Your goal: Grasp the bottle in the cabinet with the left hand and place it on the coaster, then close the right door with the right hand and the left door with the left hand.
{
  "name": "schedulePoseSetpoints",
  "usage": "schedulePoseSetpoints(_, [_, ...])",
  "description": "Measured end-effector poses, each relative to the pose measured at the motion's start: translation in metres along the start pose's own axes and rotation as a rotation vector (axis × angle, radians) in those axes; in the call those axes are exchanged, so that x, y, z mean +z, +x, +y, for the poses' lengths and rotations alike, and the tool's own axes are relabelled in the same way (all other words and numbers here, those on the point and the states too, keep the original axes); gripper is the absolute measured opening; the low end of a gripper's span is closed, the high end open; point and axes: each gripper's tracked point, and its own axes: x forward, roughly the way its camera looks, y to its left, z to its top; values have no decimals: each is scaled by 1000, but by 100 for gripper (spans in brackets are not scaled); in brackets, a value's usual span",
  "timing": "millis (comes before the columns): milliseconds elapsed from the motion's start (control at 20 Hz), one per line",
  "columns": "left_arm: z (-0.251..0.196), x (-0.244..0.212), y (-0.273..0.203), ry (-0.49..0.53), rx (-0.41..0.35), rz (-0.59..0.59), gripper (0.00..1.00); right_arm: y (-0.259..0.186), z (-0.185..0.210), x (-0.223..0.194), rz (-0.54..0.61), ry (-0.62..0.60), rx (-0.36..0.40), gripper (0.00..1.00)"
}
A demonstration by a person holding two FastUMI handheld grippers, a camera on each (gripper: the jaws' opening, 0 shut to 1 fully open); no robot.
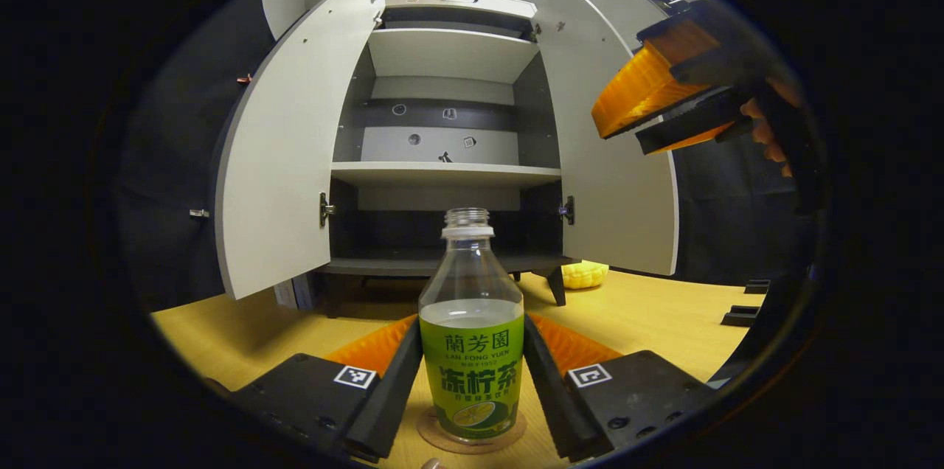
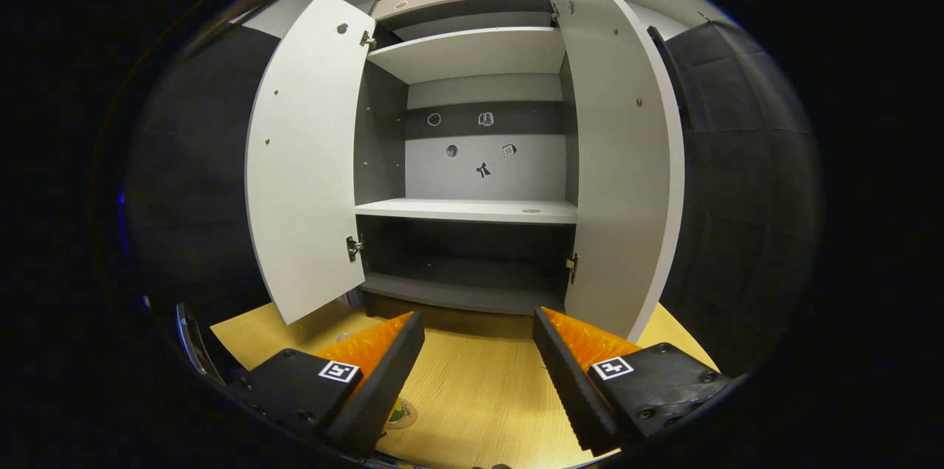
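A clear bottle point(image 1: 472, 336) with a green label and no cap stands upright on a round brown coaster point(image 1: 442, 441) on the wooden table. My left gripper point(image 1: 472, 321) has a finger against each side of the bottle and is shut on it. Behind stands the grey cabinet with its left door point(image 1: 287, 152) and right door point(image 1: 616, 174) swung wide; its shelves point(image 1: 446, 172) are bare. My right gripper point(image 1: 623, 136), held by a hand, hovers high in front of the right door. In the right gripper view, that gripper point(image 2: 478, 318) is open, facing the cabinet between the left door point(image 2: 310, 159) and the right door point(image 2: 623, 152).
A yellow corn-like object point(image 1: 585, 273) lies on the table point(image 1: 649, 314) by the cabinet's right foot. Small black blocks point(image 1: 741, 314) sit at the table's right edge. Bare wood point(image 2: 479, 380) stretches in front of the cabinet base.
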Motion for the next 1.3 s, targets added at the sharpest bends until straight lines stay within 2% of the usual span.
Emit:
schedulePoseSetpoints(250, [0,-13,-2,11,-2,26,83,-2,4,-5,14,-12,10,98])
schedulePoseSetpoints(300, [2,-15,-4,11,2,31,87,-2,5,-4,14,-14,12,98])
schedulePoseSetpoints(350, [3,-13,-6,11,4,30,96,-3,6,-5,13,-16,13,98])
schedulePoseSetpoints(400, [4,-13,-4,13,5,29,97,-2,6,-4,14,-17,14,98])
schedulePoseSetpoints(700, [3,-2,1,37,-13,21,97,-1,9,1,11,-20,18,98])
schedulePoseSetpoints(1050, [-1,61,6,112,-36,-49,96,-2,4,31,-16,2,5,98])
schedulePoseSetpoints(1300, [4,137,8,93,-61,-67,96,-17,-7,91,-89,-23,-27,98])
